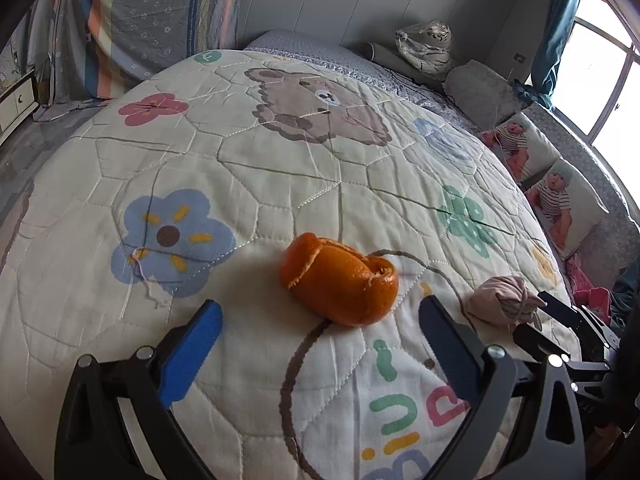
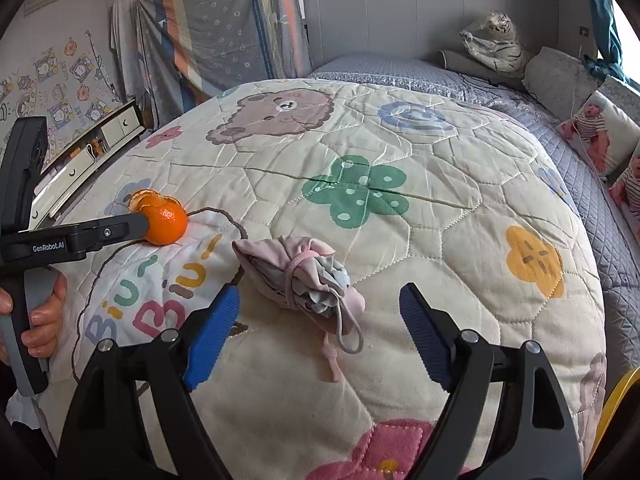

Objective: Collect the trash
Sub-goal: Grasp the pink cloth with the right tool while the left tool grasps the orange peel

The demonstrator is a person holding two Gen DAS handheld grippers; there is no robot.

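Observation:
An orange peel [image 1: 339, 280] lies on the cream quilt [image 1: 280, 168], just ahead of my open left gripper [image 1: 320, 312], between the lines of its blue pads. A crumpled pink-and-grey mask bundle [image 2: 300, 276] lies ahead of my open right gripper [image 2: 320, 300], between its fingers. The bundle also shows in the left wrist view [image 1: 504, 300], right of the peel. The peel shows in the right wrist view [image 2: 164, 218] at the left, beside the left gripper's finger [image 2: 100, 232]. Both grippers are empty.
The quilt [image 2: 440, 240] with bear and flower prints covers a bed. Pillows with baby prints [image 1: 552, 188] and a wrapped plush tiger [image 1: 428, 48] line the right side. A hanging sheet [image 1: 152, 20] and a dresser [image 2: 92, 152] stand at the left. A yellow rim [image 2: 616, 412] shows bottom right.

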